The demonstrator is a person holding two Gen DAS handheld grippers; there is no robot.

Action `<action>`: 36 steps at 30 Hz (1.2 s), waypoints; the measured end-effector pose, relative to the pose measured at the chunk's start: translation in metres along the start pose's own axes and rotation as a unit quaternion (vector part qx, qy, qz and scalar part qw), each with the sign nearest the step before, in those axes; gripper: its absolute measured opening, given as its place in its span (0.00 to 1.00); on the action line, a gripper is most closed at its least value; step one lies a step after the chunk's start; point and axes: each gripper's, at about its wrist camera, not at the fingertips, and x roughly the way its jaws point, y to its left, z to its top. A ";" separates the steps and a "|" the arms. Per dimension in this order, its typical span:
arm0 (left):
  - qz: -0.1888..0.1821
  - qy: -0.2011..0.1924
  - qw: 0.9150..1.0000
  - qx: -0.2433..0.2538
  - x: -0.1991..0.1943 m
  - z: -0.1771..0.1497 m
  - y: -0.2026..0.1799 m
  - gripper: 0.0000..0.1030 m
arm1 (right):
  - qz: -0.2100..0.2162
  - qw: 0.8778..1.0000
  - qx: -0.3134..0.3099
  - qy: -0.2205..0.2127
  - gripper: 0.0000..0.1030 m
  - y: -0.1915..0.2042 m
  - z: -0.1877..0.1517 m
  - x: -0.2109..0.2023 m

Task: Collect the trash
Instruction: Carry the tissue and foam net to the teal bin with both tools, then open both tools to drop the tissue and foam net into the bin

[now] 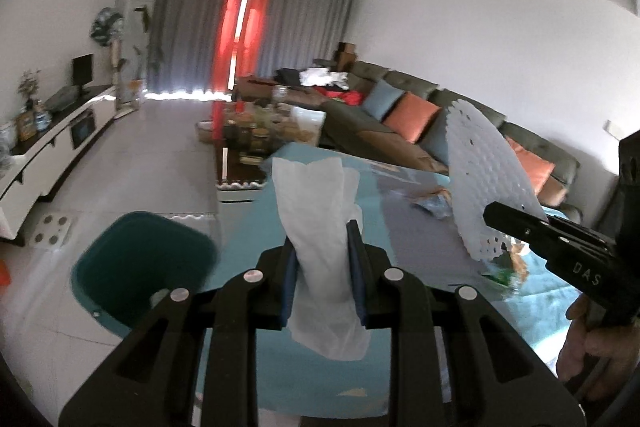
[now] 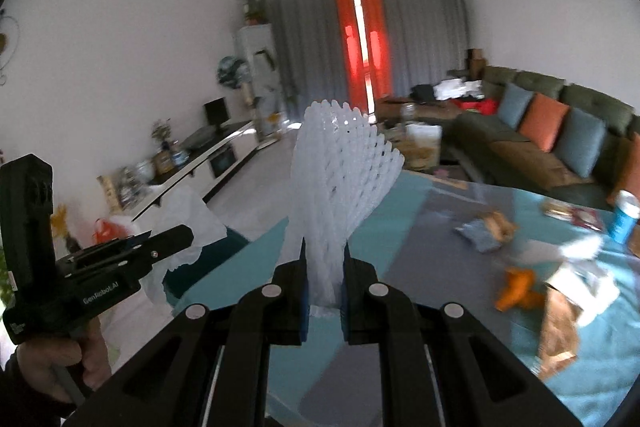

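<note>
Two pieces of trash leave the surface at once: the left gripper [image 1: 322, 247] has its fingers clenched on a crumpled white plastic bag [image 1: 316, 211], the right gripper [image 2: 323, 269] on a white foam fruit net [image 2: 344, 179]. Both are held above the surface's near edge, beside the teal bin [image 1: 140, 263] on the floor. Neither is binned yet. Farther along, wrappers [image 2: 484, 227], orange peel [image 2: 518, 289] and a blue can [image 2: 624, 221] await collection.

Grey curtains [image 1: 192, 27], green sofa [image 2: 540, 115], white walls.
</note>
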 end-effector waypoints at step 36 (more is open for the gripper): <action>0.206 0.110 0.969 -0.077 0.115 -0.025 0.252 0.24 | 0.155 0.949 -0.129 0.244 0.16 0.166 0.012 0.254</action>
